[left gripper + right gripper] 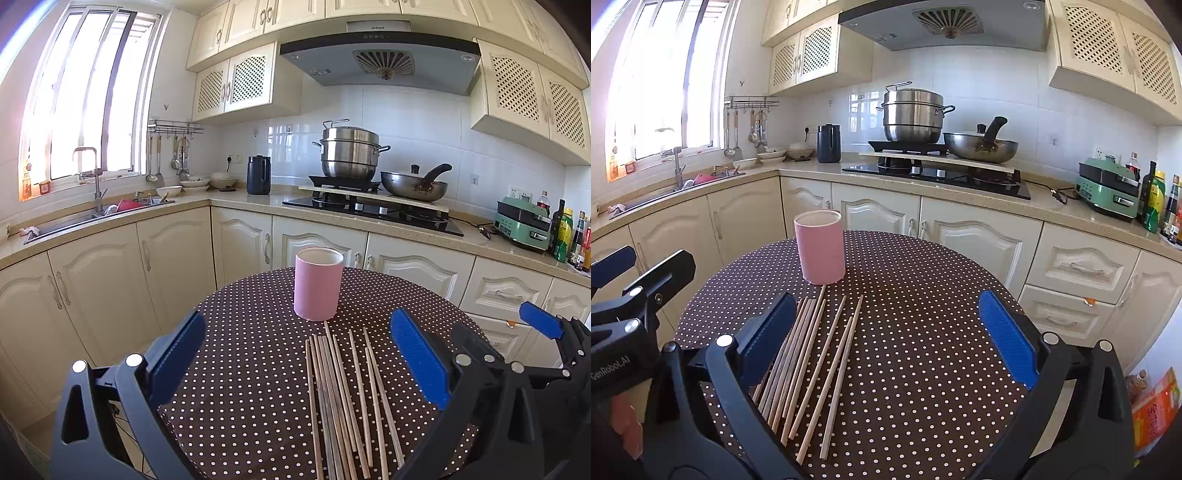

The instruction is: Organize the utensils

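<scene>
I see chopsticks (340, 402) lying flat betw. left gripper (299, 365) jaws, long axis toward pink cup (318, 283). Left nearer; right gripper (886, 339) offset. Both jaws wide apart, empty.

— What do we see of our own gear?

— Two black plastic tongs, the left tongs (297, 360) and the right tongs (886, 332), each with ribbed blue pads (1006, 338) and round silver screws (133, 359).

— Any markings?

— White lettering, "GenRobot.AI", on the left tongs' body. We also spot thin black cables (122, 421) below them.
</scene>
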### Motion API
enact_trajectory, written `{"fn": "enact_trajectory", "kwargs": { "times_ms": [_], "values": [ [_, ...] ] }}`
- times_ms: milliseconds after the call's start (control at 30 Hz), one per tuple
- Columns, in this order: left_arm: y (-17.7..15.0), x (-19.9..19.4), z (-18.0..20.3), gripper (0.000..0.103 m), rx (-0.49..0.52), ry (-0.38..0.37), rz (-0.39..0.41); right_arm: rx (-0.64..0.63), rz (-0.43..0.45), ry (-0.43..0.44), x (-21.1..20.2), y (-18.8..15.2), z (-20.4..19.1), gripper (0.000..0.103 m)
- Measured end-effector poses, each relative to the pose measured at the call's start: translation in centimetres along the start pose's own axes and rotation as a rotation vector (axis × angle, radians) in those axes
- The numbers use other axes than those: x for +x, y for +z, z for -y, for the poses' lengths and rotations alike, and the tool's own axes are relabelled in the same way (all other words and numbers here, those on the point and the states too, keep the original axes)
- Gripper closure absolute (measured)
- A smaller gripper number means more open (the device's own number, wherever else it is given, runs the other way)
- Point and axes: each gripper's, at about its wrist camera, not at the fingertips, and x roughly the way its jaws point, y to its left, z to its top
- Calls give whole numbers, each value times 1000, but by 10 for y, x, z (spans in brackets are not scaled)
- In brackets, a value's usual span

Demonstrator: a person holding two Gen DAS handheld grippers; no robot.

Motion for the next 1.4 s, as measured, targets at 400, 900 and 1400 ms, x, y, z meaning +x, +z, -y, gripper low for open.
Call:
{"fn": "enact_trajectory", "kwargs": {
  "times_ms": [400, 900, 1400],
  "values": [
    [0, 19, -5, 4, -10, -11, -59, 21, -68, 44, 20, -5, 0, 6],
    [-35, 89, -26, 4, -53, -22, -341, 43, -337, 30, 91, -42, -6, 6],
    [-74, 150, -34, 4, -51, -57, -534, 49, -476, -46, 141, -63, -5, 12]
  ]
}}
